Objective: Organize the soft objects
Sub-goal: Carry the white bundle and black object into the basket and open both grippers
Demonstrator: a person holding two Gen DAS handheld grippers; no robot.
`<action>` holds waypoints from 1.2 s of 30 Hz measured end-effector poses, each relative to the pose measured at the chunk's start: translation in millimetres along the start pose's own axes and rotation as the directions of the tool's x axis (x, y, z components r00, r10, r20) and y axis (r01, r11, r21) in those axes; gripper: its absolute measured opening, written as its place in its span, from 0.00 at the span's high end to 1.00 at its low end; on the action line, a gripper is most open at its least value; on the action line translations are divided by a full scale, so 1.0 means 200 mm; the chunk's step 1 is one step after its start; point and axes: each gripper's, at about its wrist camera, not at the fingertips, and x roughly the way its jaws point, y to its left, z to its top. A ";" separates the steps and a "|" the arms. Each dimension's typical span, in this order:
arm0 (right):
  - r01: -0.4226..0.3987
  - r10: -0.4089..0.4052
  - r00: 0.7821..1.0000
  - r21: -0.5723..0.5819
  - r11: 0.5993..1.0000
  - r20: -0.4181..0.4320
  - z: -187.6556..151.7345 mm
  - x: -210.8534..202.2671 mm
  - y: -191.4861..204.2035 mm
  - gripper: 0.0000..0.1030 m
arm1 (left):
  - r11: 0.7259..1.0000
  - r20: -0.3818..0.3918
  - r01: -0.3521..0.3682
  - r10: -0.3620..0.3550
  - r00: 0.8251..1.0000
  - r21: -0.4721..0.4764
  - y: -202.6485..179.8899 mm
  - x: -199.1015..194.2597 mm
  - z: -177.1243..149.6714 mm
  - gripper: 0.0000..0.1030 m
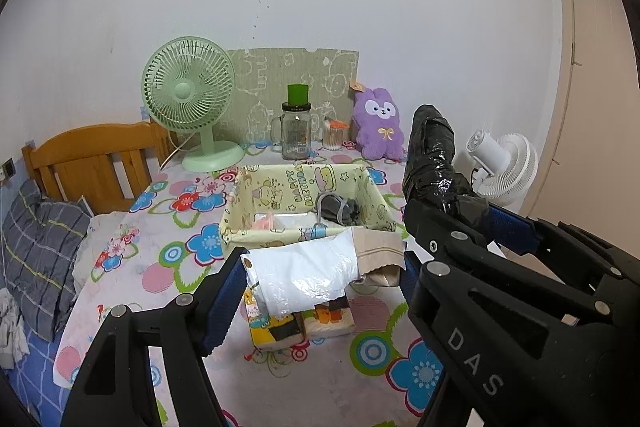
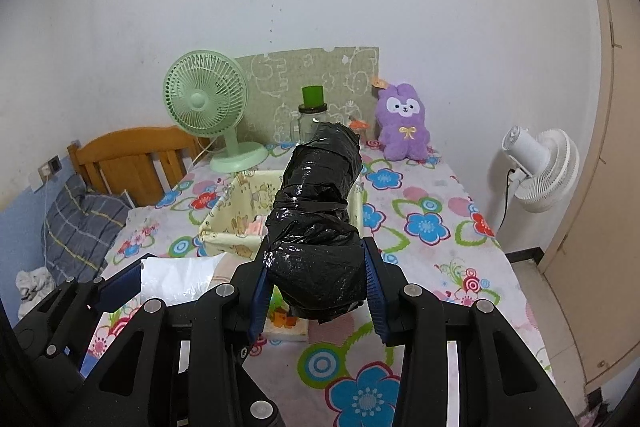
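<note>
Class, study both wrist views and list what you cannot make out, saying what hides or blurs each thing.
- Basket interior, right wrist view: mostly hidden behind the black bundle.
- Tissue packs, left wrist view: tops covered by the white bag.
- Jar label: too small to read.
- Dark item in basket: too small to identify.

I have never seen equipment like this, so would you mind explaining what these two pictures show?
No robot here: a person holds a two-finger gripper in each hand, each with a fisheye camera looking along its fingers. The left camera shows the left gripper around a white packet. The right camera shows the right gripper shut on a black roll raised over the table. On the flowered cloth lie a yellow basket, tissue packs, a green fan, a jar and a purple plush.
</note>
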 end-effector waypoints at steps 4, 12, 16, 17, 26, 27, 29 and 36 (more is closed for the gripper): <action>-0.008 0.008 1.000 -0.001 1.000 0.003 0.03 0.02 0.01 0.57 | 1.000 0.010 -0.007 0.007 1.000 0.000 0.02 0.01 0.03 0.25; -0.023 0.023 1.000 -0.003 1.000 0.007 0.11 0.10 0.04 0.57 | 1.000 0.019 -0.021 0.021 1.000 -0.015 0.06 0.07 0.09 0.25; -0.027 0.027 1.000 -0.006 1.000 -0.001 0.13 0.16 0.05 0.57 | 0.999 0.015 -0.030 0.030 0.999 -0.018 0.08 0.12 0.12 0.25; -0.030 0.030 1.000 -0.006 1.000 0.000 0.14 0.17 0.05 0.57 | 0.999 0.016 -0.033 0.033 0.999 -0.019 0.08 0.13 0.12 0.25; -0.065 0.065 0.998 -0.006 0.998 0.009 0.21 0.30 0.05 0.57 | 0.998 0.013 -0.048 0.049 0.999 -0.028 0.12 0.24 0.19 0.25; -0.070 0.070 0.998 -0.005 0.998 0.008 0.22 0.32 0.05 0.57 | 0.998 0.012 -0.050 0.050 0.999 -0.030 0.12 0.25 0.20 0.25; -0.084 0.084 0.996 -0.003 0.996 0.011 0.23 0.34 0.04 0.57 | 0.998 0.012 -0.054 0.055 0.998 -0.034 0.13 0.27 0.21 0.25; -0.109 0.109 0.994 -0.002 0.994 0.023 0.28 0.42 0.04 0.56 | 0.994 0.001 -0.080 0.081 0.997 -0.080 0.17 0.37 0.25 0.25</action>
